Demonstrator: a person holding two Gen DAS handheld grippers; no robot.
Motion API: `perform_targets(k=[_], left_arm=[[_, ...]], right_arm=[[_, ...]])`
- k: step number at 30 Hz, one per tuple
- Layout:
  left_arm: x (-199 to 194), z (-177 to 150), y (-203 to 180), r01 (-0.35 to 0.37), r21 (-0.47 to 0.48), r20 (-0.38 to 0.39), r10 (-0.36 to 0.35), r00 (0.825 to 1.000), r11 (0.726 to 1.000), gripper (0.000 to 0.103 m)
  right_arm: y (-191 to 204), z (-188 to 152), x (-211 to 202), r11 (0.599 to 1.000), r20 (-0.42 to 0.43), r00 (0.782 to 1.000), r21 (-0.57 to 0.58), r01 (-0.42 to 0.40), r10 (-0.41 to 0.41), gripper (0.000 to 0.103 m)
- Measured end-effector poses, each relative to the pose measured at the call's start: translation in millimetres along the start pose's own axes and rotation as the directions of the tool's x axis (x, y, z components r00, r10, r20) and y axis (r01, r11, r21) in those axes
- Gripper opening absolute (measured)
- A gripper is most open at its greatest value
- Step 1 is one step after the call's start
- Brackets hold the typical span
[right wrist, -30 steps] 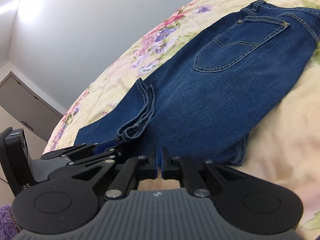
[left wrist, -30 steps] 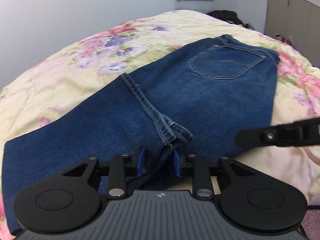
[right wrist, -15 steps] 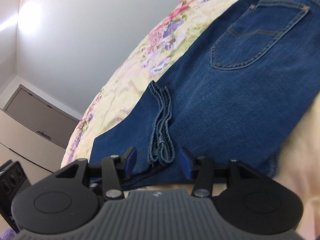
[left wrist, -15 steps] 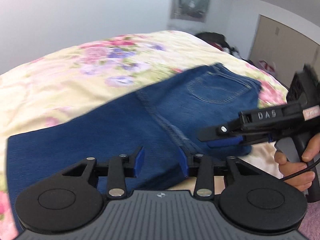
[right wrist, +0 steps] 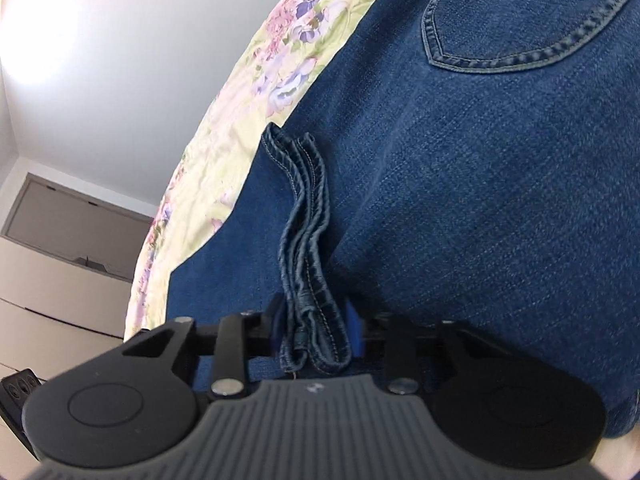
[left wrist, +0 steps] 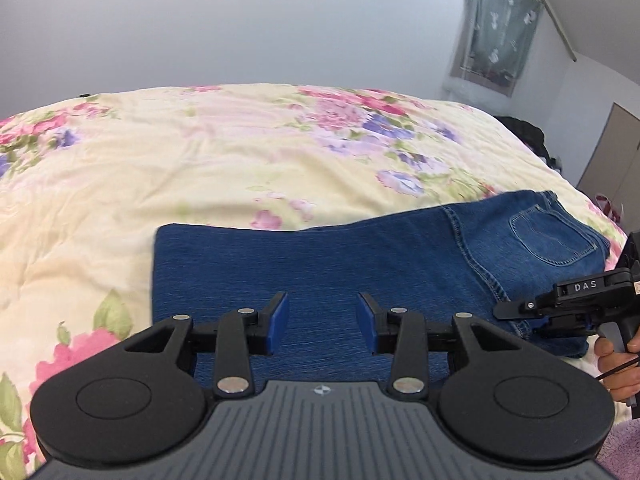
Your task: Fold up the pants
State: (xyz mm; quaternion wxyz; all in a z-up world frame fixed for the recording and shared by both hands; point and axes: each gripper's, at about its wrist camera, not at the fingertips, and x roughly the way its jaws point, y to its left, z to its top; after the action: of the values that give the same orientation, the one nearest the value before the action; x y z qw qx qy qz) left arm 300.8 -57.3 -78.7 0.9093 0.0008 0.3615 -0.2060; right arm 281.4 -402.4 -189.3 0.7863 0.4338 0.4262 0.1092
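Note:
Blue denim pants (left wrist: 360, 264) lie folded on the floral bed, back pocket (left wrist: 552, 240) at the right. My left gripper (left wrist: 323, 324) is open and empty, just above the folded leg part near the bed's front edge. My right gripper (right wrist: 316, 330) stands open with its blue pads on either side of the stacked leg hems (right wrist: 308, 240), which lie on the seat of the pants (right wrist: 480, 200). The right gripper also shows in the left wrist view (left wrist: 536, 316), at the pants' near right edge.
The floral quilt (left wrist: 200, 160) covers the bed to the left and behind the pants. A grey wall stands behind it, with a hanging cloth (left wrist: 500, 28) and a door (left wrist: 616, 156) at the right. A cabinet (right wrist: 60, 248) shows at the left of the right wrist view.
My left gripper let go of the hems, opened and swung left over the folded legs. My right gripper opened and moved in around the stacked hems.

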Motion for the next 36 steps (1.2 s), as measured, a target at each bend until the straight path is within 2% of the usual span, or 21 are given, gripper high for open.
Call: perform_targets(k=[2,5,8,12,16,20,23,26,29,32,33,36], left_arm=[[-12.3,-1.8,10.1,-0.02,-0.017,0.021,0.021,1.0,1.0,0.046],[-34.9,-4.7,26.9,-0.047,-0.057,0.046,0.049,0.998,0.997,0.046],[-59.9,-8.7,41.9,-0.087,-0.086,0.073,0.093,0.993,0.993,0.046],[-88.3,-12.2,57.2,-0.121,-0.124,0.098,0.133,0.986,0.985,0.046],[-108.8,-13.6,67.7,-0.132,-0.17,0.121,0.154,0.981,0.977,0.046],[-116.2,-10.5,69.5,-0.114,-0.2,0.14,0.143,0.98,0.973,0.046],[-109.2,-5.5,60.1,-0.096,-0.191,0.142,0.124,0.982,0.977,0.046],[-93.6,-2.5,44.1,-0.07,-0.181,0.135,0.095,0.986,0.981,0.046],[-70.7,0.0,24.7,-0.037,-0.173,0.109,0.057,0.992,0.984,0.046],[-43.7,0.9,0.8,-0.016,-0.145,0.062,0.026,0.998,0.989,0.046],[-31.9,1.0,-8.2,-0.008,-0.134,0.039,0.014,0.999,0.991,0.046],[-1.2,0.8,-32.1,0.01,-0.107,-0.013,-0.012,1.0,0.994,0.045]], right_arm=[[12.0,-0.1,-2.4,0.999,0.007,1.0,-0.034,0.026,-0.026,0.014],[53.9,3.9,-10.1,0.988,0.045,0.997,-0.145,0.061,-0.055,0.01],[110.0,11.5,-20.4,0.966,0.084,0.994,-0.242,0.086,-0.067,0.009],[198.9,25.2,-29.2,0.919,0.13,0.988,-0.374,0.122,-0.078,0.008],[285.5,41.5,-51.6,0.872,0.197,0.979,-0.468,0.14,-0.051,0.008],[351.8,61.6,-97.2,0.815,0.293,0.956,-0.551,0.181,-0.014,0.008],[366.9,82.2,-150.6,0.786,0.378,0.926,-0.57,0.237,-0.005,0.008],[351.5,105.3,-215.1,0.77,0.468,0.883,-0.552,0.32,-0.032,0.008],[300.1,133.1,-257.4,0.77,0.524,0.845,-0.496,0.402,-0.104,0.008],[206.0,163.4,-269.6,0.79,0.518,0.823,-0.393,0.47,-0.233,0.008],[162.2,172.2,-264.6,0.801,0.5,0.815,-0.338,0.494,-0.292,0.008],[40.2,183.5,-233.3,0.81,0.398,0.794,-0.179,0.559,-0.46,0.008]])
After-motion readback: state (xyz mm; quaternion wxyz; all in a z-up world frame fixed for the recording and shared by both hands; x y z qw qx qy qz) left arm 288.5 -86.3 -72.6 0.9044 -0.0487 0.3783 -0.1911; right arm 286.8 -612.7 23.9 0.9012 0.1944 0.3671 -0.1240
